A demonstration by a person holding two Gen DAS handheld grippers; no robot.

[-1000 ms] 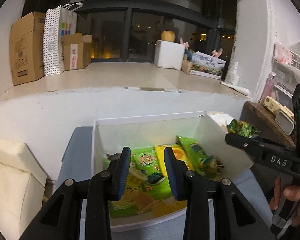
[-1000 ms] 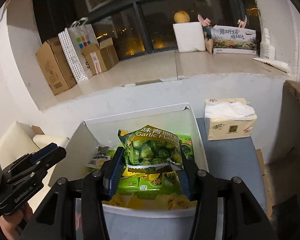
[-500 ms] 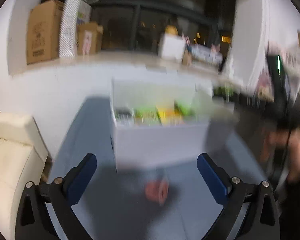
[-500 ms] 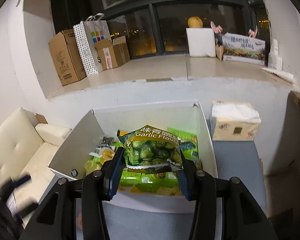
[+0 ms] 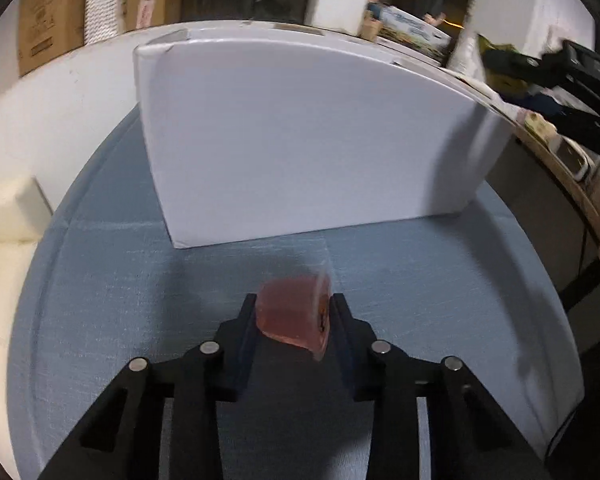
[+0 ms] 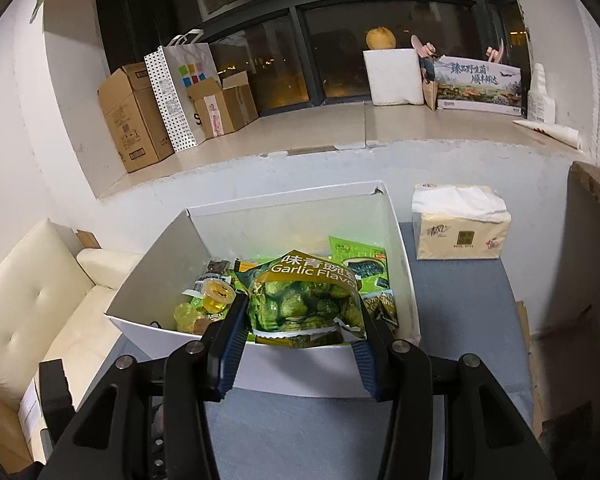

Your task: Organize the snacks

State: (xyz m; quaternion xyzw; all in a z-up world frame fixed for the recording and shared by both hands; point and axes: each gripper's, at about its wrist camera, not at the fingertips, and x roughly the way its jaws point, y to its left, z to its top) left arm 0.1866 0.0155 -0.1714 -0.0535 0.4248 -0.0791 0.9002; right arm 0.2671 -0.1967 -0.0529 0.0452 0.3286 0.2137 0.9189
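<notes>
My left gripper [image 5: 294, 312] is shut on a small red-brown snack pack [image 5: 290, 312], low over the blue-grey tablecloth [image 5: 100, 320], in front of the white box [image 5: 300, 140]. My right gripper [image 6: 300, 320] is shut on a green garlic-flavour pea bag [image 6: 304, 300] and holds it above the front edge of the white box [image 6: 284, 368]. The box holds several green and yellow snack packs [image 6: 360, 264] and jelly cups [image 6: 216, 294]. The right gripper with its bag also shows at the upper right of the left wrist view [image 5: 512, 64].
A tissue box [image 6: 460, 228] stands on the table right of the white box. A cream sofa [image 6: 40, 312] is at the left. Cardboard boxes [image 6: 136, 116] and a paper bag [image 6: 180, 88] stand on the window ledge behind. A wooden shelf [image 5: 560, 168] is at the right.
My left gripper left the box, dropped to the table in front of it, opened wide, then shut on the red-brown snack pack. My right gripper pulled back slightly, still holding the pea bag.
</notes>
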